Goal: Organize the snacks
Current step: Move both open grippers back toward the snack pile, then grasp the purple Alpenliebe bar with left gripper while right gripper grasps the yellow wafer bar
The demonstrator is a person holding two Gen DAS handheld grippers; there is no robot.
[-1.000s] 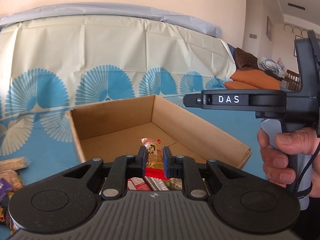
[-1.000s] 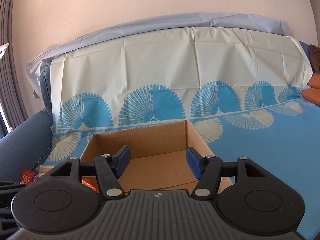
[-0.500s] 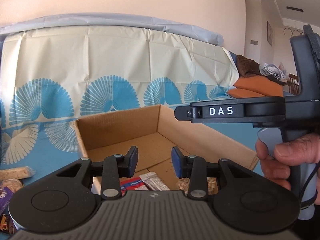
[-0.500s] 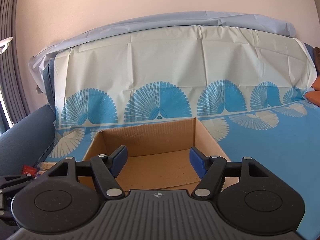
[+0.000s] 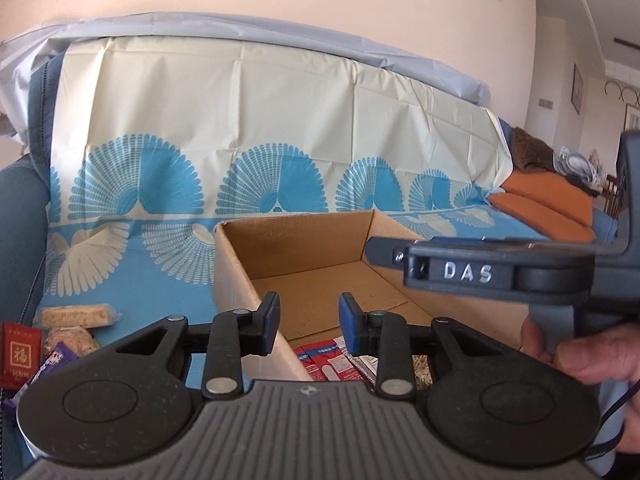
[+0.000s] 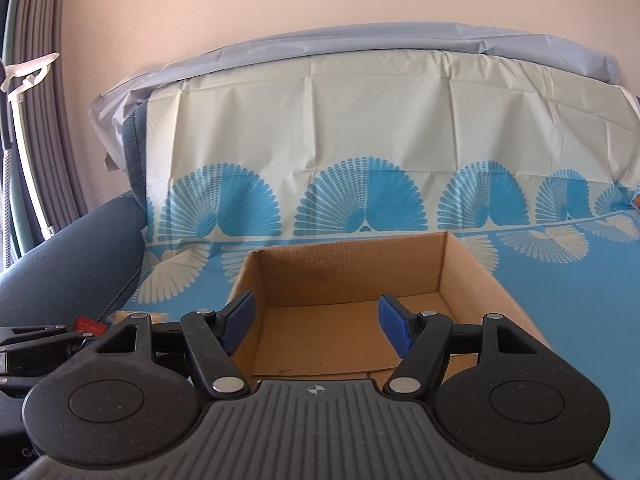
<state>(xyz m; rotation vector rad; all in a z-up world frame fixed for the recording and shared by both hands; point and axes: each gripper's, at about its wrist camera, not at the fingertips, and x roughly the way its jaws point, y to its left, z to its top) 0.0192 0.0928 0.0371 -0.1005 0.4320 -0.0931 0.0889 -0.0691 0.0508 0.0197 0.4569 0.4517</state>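
Note:
An open cardboard box [image 5: 234, 272] sits on the blue and cream sofa cover; it also shows in the right wrist view [image 6: 344, 268]. Snack packets [image 5: 332, 362] lie in its near end. My left gripper [image 5: 308, 322] is open and empty above the box's near left wall. My right gripper [image 6: 316, 322] is open and empty, hovering over the box's near edge; its body shows in the left wrist view [image 5: 480, 272]. Loose snacks lie left of the box: a pale bar [image 5: 76, 316], a round wrapped snack [image 5: 68, 340], a red packet [image 5: 20, 354] and a purple packet [image 5: 54, 360].
The sofa backrest [image 5: 260, 100] rises behind the box. A dark blue armrest [image 6: 68, 256] is at the left. Orange cushions [image 5: 548, 204] lie at the far right. The other gripper's fingers [image 6: 40, 340] show at the left edge of the right wrist view.
My left gripper let go of the yellow-wrapped snack into the box, opened, and shifted left toward the loose snacks. My right gripper stayed open and edged slightly closer to the box.

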